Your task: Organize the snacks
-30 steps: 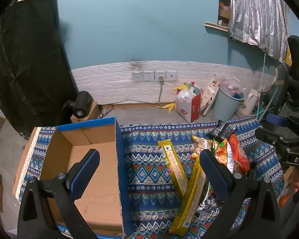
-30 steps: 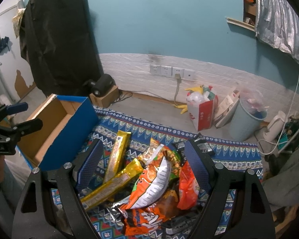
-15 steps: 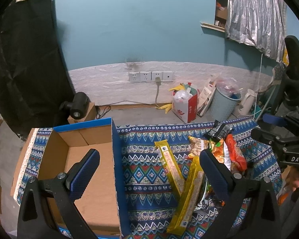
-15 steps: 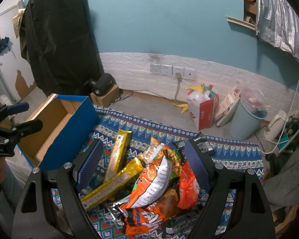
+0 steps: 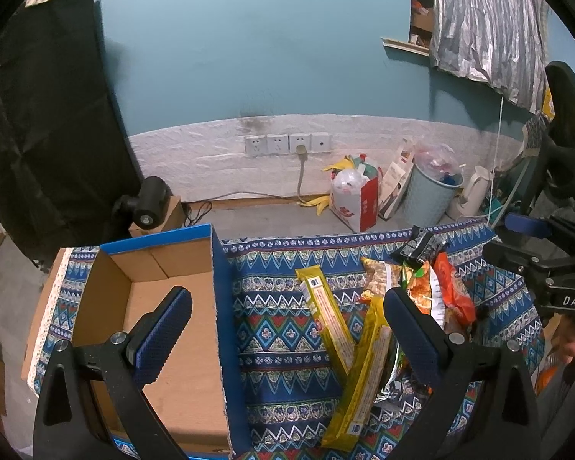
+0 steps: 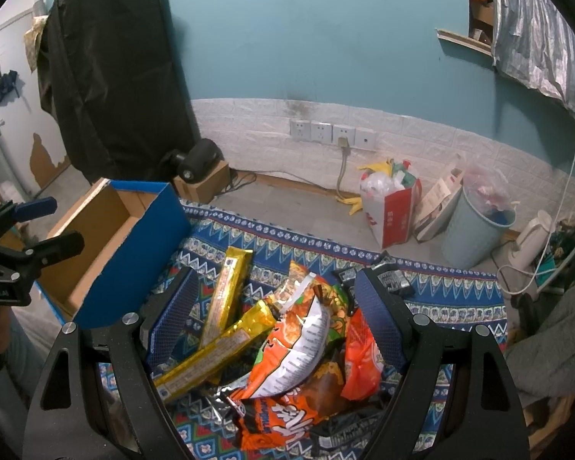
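A pile of snack packets lies on a blue patterned cloth: two long yellow packets, orange bags and dark packets. An empty blue-edged cardboard box stands left of them; it also shows in the right wrist view. My left gripper is open and empty, straddling the box's right wall. My right gripper is open and empty above the pile.
Beyond the cloth are a floor, a red-and-white bag of rubbish, a pale blue bin, a white kettle, a black lamp on a small box and a black-covered object. Wall sockets sit on the white brick strip.
The left gripper's view has shifted slightly, so the box and snacks sit a little further left and lower. The right gripper has hardly moved. Both stay open.
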The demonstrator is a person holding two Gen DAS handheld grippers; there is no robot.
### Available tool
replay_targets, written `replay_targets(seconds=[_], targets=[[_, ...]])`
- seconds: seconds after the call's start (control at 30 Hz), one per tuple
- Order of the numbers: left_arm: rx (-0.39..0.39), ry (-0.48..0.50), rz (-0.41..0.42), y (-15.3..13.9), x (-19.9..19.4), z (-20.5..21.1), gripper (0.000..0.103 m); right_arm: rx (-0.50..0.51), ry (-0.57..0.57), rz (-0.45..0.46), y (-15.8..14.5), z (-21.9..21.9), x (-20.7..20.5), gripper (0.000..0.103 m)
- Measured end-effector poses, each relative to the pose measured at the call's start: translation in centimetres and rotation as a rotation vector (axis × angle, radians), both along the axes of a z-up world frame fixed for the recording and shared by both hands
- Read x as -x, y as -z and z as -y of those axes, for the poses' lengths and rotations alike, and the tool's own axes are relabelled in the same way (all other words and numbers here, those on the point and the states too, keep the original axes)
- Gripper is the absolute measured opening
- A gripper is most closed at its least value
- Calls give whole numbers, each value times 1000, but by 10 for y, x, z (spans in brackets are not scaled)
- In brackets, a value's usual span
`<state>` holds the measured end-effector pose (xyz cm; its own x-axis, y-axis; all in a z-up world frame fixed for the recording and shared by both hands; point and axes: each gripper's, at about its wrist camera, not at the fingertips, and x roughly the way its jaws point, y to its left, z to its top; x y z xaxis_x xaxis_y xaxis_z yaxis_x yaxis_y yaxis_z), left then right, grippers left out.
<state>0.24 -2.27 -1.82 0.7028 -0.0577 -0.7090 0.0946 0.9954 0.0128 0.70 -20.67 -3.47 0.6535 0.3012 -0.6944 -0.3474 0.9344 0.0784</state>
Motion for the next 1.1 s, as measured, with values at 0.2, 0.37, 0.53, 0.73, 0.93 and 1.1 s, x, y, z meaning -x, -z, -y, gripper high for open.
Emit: replay_targets(seconds=[0.2, 0.37, 0.53, 0.73, 0.93, 1.1], targets=[[4, 11, -29, 8, -4, 4, 102, 1, -2, -14, 2, 3, -1, 82], [-2, 20, -47, 15, -8, 11, 102, 0, 11, -26, 5, 9, -2, 82], [-9, 46, -92, 31, -14, 21, 102, 2, 29, -46, 9, 19, -4, 82], [41, 117, -231, 67, -23, 39, 102, 9, 79, -99, 25, 37, -14, 82], [-10, 155, -318, 106, -27, 61, 102, 17, 142, -159, 50, 63, -29, 82], [-62, 177, -359, 133, -31, 78, 101, 37, 191, -239, 83, 81, -43, 82]])
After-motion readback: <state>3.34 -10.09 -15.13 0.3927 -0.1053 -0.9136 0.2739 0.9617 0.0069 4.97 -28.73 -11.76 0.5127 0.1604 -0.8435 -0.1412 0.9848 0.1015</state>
